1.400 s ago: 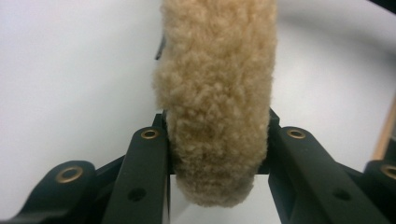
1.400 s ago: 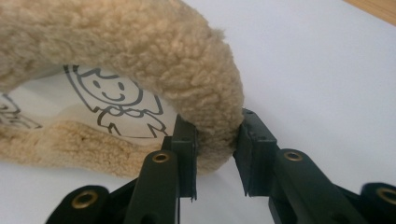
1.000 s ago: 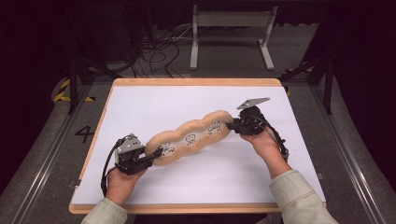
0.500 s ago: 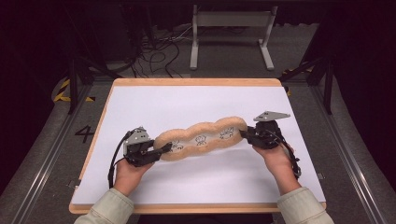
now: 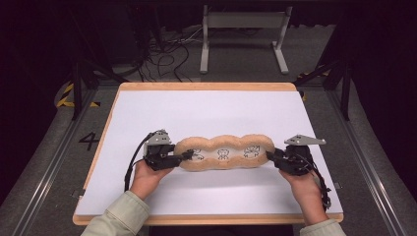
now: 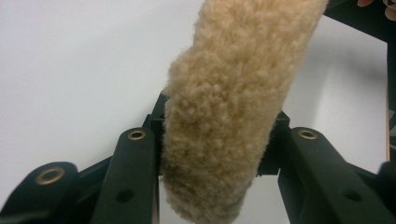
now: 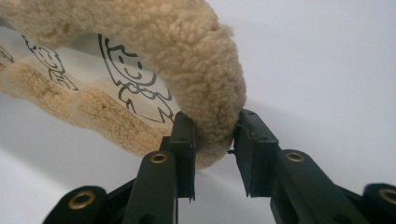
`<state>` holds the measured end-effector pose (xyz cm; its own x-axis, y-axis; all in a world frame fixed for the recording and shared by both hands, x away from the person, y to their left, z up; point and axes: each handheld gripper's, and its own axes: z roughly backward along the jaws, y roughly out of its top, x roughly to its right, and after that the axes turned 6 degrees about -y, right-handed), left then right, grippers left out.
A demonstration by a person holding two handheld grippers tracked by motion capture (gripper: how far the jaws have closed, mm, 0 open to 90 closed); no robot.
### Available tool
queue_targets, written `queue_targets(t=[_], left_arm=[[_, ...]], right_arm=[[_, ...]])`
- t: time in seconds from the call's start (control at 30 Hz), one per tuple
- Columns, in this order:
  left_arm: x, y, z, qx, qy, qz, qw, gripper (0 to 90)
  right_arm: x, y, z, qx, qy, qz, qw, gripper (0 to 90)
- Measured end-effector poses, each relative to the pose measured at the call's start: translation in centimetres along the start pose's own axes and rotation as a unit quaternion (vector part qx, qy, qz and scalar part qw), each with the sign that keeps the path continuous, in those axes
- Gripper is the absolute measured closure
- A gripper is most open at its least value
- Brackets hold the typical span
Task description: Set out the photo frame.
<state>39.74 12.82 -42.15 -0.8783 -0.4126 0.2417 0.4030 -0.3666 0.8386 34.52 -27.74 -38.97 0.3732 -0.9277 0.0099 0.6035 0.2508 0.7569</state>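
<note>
Since the earlier frames the fleece cushion (image 5: 223,152) has swung from a slant, with its right end farther up the table, to lie level across the near half of the white sheet (image 5: 206,113). Both hands have shifted with it: the right hand (image 5: 306,189) has come toward the near edge and outward, and the left hand (image 5: 147,177) has moved up and inward.

The left gripper (image 5: 186,156) points right along the table at the cushion's left end. Its jaws have just been opening, and in the left gripper view the fleece (image 6: 229,107) sits between them, the pads close against the pile on both sides, though whether they press cannot be told. The right gripper (image 5: 270,157) points left at the cushion's right end. In the right gripper view its jaws pinch the fleece rim (image 7: 210,121), which bulges above them, while the pale panel with line-drawn figures (image 7: 135,84) lies off to the left.

Both forearms come in from the near edge in light sleeves, the grippers held roughly level, facing each other, with the cushion stretched between them.
</note>
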Motion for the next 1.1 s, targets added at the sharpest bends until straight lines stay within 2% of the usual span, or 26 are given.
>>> queue_targets(t=[0.1,0.2,0.27,0.5,0.57,0.6,0.63,0.67,0.73,0.77,0.83,0.97,1.1], left_arm=[[-0.3,0.0,-0.6,-0.009,-0.01,0.007,0.9999,60.3],[-0.6,-0.2,-0.9,-0.015,-0.017,0.009,0.9997,60.2],[-0.9,-0.3,-1.4,-0.024,-0.024,0.017,0.9993,59.8],[-0.9,-0.4,-1.5,-0.03,-0.024,0.028,0.9989,57.5],[-0.9,-0.4,-1.6,-0.033,-0.017,0.022,0.9991,55.9],[-0.7,-0.4,-1.6,-0.037,-0.016,0.026,0.9988,48.9],[-0.7,-0.4,-1.6,-0.037,-0.016,0.026,0.9988,45.5],[-0.8,-0.4,-1.6,-0.036,-0.017,0.023,0.9989,45.5],[-0.9,-0.4,-1.3,-0.033,-0.02,0.026,0.9989,39.5],[-0.9,-0.4,-1.0,-0.027,-0.023,0.032,0.9988,34.7],[-0.8,-0.4,-0.7,-0.027,-0.021,0.031,0.9989,31.4],[-0.4,-0.5,0.0,-0.022,-0.015,0.027,0.9993,28.7],[0.7,-1.1,1.8,-0.004,0.012,0.023,0.9997,29.4]], right_arm=[[0.2,-0.8,0.0,-0.004,0.006,-0.008,0.9999,69.9],[0.3,-1.4,0.0,-0.011,0.006,-0.007,0.9999,69.7],[0.3,-1.6,0.0,-0.013,0.004,-0.006,0.9999,69.7],[0.4,-2.0,-0.2,-0.015,0.007,-0.002,0.9999,69.0],[0.4,-2.1,-0.2,-0.013,0.01,0.003,0.9999,67.5],[0.5,-2.2,-0.2,-0.01,0.014,0.007,0.9998,61.8],[0.5,-2.3,-0.1,-0.006,0.015,0.008,0.9998,57.1],[0.5,-2.3,-0.1,-0.006,0.015,0.008,0.9998,57.1],[0.7,-2.3,0.1,-0.002,0.011,0.004,0.9999,50.7],[1.0,-2.3,0.4,0.004,0.013,0.0,0.9999,47.5],[1.3,-2.3,0.7,0.012,0.02,0.0,0.9997,44.8],[1.5,-2.4,1.2,0.022,0.027,0.002,0.9994,42.0],[2.0,-2.1,1.9,0.042,0.039,0.013,0.9983,38.7]])
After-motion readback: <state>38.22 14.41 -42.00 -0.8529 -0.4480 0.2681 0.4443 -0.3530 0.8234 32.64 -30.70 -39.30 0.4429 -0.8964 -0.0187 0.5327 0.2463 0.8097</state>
